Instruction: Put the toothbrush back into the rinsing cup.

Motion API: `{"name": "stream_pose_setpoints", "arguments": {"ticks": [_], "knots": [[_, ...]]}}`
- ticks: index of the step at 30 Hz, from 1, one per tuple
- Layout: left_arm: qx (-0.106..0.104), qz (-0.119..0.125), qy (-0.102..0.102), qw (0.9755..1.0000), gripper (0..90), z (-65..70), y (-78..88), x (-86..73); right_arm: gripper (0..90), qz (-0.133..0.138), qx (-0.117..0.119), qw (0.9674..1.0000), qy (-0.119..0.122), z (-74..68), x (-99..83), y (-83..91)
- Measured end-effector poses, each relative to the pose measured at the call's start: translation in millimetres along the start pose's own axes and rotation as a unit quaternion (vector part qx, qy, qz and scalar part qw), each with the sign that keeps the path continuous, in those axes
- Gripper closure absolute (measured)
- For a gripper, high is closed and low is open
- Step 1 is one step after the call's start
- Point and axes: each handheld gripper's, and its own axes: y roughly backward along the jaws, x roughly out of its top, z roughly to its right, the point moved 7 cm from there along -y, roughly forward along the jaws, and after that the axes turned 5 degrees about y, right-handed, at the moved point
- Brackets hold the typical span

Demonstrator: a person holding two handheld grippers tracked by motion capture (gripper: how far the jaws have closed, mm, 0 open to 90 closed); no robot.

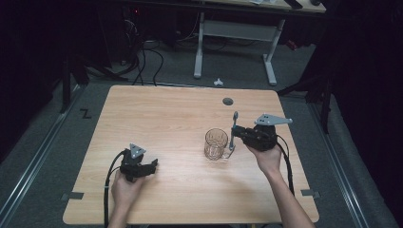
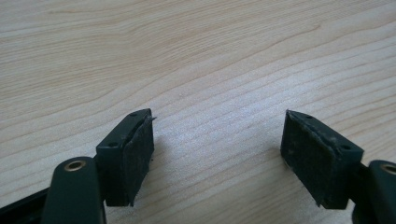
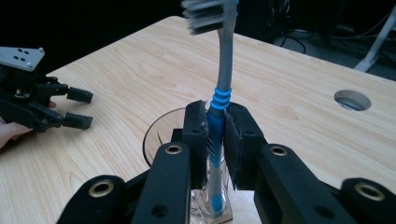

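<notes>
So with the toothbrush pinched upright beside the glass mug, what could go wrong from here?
1. The right gripper clamps the toothbrush low on its handle, bristles up; the long free end could swing or slip in the pads.
2. The brush's lower end sits right at the glass mug, so a sideways nudge might tip it.
3. The left gripper rests open, apart from the mug, and cannot steady it.

Grey-and-blue toothbrush (image 3: 219, 93), clear glass (image 1: 216, 144), pale woodgrain table (image 1: 166, 118).

We see the desk (image 1: 180, 123) evenly lit from above, surroundings falling to near black. Soft shadows beside the jaws. The toothbrush (image 3: 219, 93) head blurs; high view is grainy.
</notes>
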Motion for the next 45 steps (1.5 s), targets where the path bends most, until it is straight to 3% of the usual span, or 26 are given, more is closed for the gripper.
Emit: {"name": "stream_pose_setpoints", "arguments": {"ticks": [45], "knots": [[0.000,0.000,0.000,1.0000,26.2,0.0,0.0,0.0,79.5,-0.028,-0.006,0.9996,0.001,-1.8,-18.4,0.9]]}}
